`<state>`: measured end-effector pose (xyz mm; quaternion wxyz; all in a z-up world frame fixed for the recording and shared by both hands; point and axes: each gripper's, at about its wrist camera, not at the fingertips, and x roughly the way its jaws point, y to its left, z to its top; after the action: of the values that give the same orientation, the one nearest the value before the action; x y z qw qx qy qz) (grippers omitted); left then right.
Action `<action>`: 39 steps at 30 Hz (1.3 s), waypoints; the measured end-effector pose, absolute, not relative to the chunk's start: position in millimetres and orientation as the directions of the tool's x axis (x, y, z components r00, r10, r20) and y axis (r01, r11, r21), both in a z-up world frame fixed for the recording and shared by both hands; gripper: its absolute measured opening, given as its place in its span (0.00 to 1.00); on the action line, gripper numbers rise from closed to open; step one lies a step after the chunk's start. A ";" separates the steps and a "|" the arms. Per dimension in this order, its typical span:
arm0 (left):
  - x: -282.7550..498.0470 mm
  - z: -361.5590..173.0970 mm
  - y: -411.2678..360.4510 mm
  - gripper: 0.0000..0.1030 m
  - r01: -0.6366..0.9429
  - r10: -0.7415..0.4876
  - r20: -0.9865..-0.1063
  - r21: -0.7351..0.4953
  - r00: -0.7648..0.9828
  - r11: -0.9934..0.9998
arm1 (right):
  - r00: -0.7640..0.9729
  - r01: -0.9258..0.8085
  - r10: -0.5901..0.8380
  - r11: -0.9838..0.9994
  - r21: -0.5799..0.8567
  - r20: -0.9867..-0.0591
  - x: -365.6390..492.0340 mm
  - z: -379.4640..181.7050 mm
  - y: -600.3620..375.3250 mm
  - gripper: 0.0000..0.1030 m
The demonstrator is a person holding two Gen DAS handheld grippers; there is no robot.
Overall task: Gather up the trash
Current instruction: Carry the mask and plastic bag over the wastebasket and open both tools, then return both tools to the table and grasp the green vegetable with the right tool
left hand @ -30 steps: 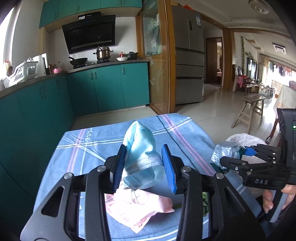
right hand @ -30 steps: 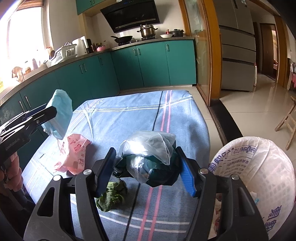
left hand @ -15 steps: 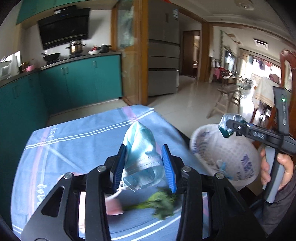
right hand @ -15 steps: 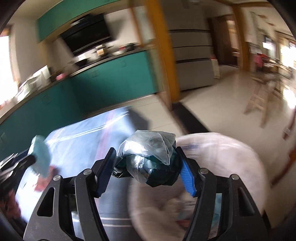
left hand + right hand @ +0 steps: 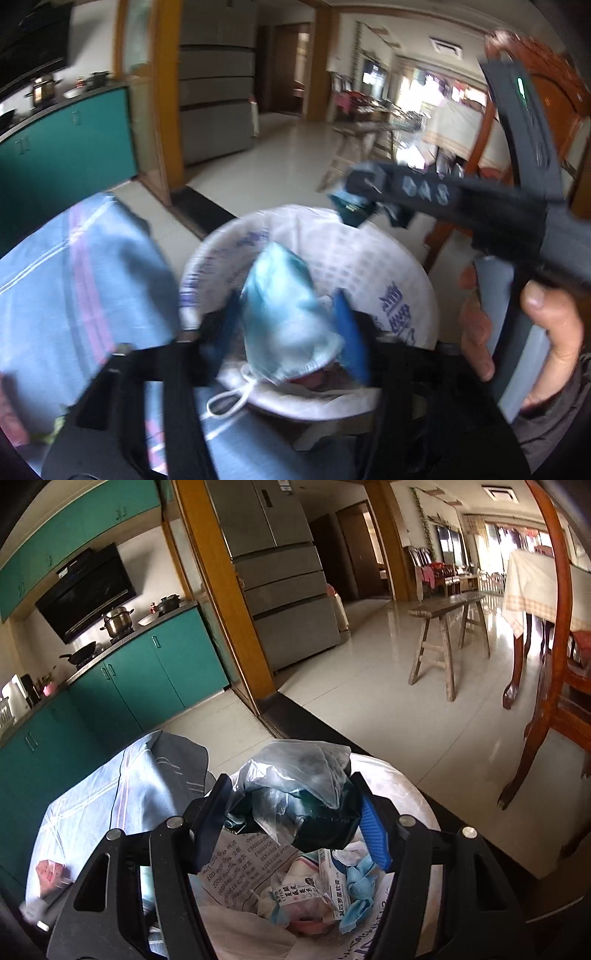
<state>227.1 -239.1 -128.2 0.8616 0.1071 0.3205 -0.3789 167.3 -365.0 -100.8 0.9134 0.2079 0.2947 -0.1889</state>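
Over the white trash bag point(image 5: 413, 794) — right hand-held gripper point(image 5: 291, 816) clamped on a crumpled plastic wrapper point(image 5: 295, 794). Left hand-held gripper point(image 5: 284, 325) — blurred, apparently closed on a blue face mask point(image 5: 280, 310) above the same bag.

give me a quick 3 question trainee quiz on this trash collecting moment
1. True or false: the left gripper is shut on a light blue face mask.
2. Multiple choice: what does the right gripper hold? A) a crumpled clear plastic bag with dark contents B) a pink wrapper C) nothing
3. Short answer: what lies directly under both grippers?

Key:
1. True; the face mask sits between the blue pads, its ear loop hanging below.
2. A; the plastic bag is clamped between the pads.
3. The open white trash bag, which already has packets and blue scraps inside, beside the blue tablecloth.
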 end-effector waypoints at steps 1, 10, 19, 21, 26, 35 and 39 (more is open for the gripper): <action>227.3 -132.4 -242.7 0.66 0.724 -0.578 -0.638 -0.046 0.509 0.688 | 0.751 0.471 -0.218 0.838 0.275 -0.623 167.1 -102.8 -366.7 0.63; 237.5 -125.8 -206.7 0.68 0.592 -0.395 -0.631 0.128 0.667 0.796 | 0.751 0.466 -0.190 0.831 0.303 -0.633 171.5 -104.0 -365.4 0.78; 256.8 -88.6 -64.8 0.79 0.342 -0.174 -0.575 0.198 0.800 0.919 | 0.769 0.234 0.016 0.923 0.306 -0.639 202.5 -104.6 -299.0 0.83; 262.9 -87.5 -28.6 0.80 0.276 -0.120 -0.574 0.192 0.810 0.942 | 0.747 0.087 0.137 0.950 0.300 -0.650 213.7 -107.4 -261.8 0.83; 275.7 -88.0 46.4 0.81 0.126 -0.045 -0.592 0.095 0.804 0.987 | 0.637 -0.249 0.324 0.945 0.211 -0.700 224.5 -119.3 -153.0 0.83; 264.1 -84.2 84.1 0.84 0.058 0.007 -0.581 0.094 0.814 0.994 | 0.521 -0.398 0.302 0.913 0.086 -0.799 228.1 -145.8 -71.2 0.83; 260.7 -88.5 80.5 0.84 0.067 0.015 -0.591 0.116 0.807 0.991 | 0.509 -0.400 0.296 0.913 0.082 -0.808 227.8 -150.4 -62.7 0.83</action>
<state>260.7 80.5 -88.5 0.9482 0.0659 0.3105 -0.0136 227.8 -62.7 -150.4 0.8667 -0.0575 0.4530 0.2010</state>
